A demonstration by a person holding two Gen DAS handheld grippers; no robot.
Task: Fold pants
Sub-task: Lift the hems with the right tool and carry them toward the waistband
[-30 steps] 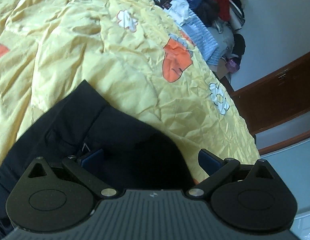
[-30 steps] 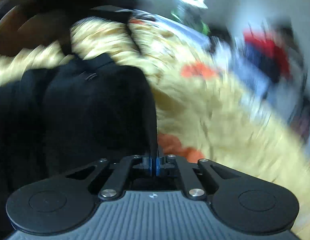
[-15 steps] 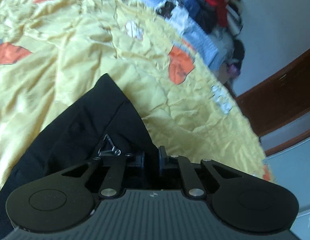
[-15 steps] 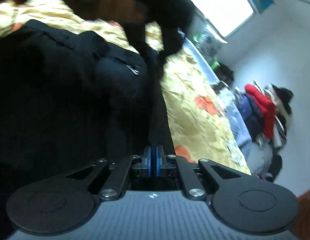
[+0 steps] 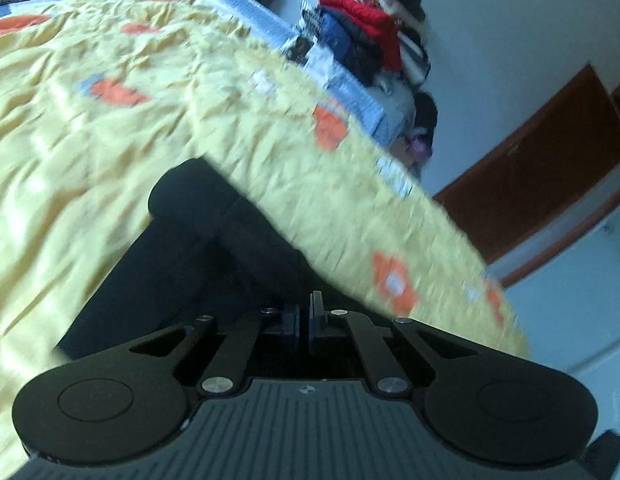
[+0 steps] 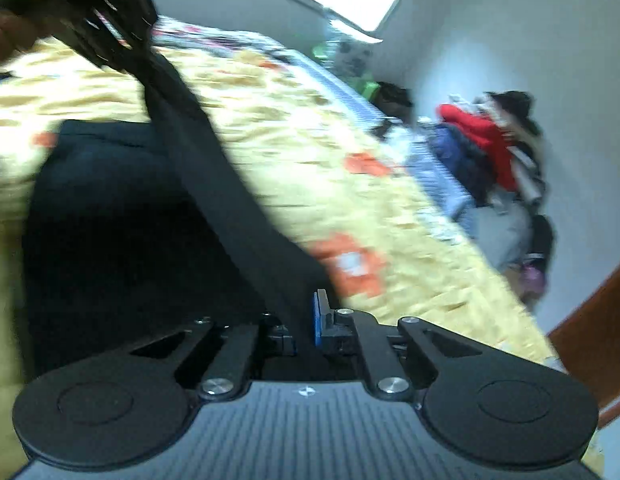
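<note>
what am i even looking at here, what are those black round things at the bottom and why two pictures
Each picture comes from a camera on a hand-held tool, one per hand, looking forward along its fingers. The black rounded shapes are the tool's own body. The left tongs and right tongs are each closed on part of the black pants. The pants lie partly on a bed with a yellow sheet printed with orange patches; a strip of them is pulled taut between the two tools. A clothes pile sits at the far wall.
</note>
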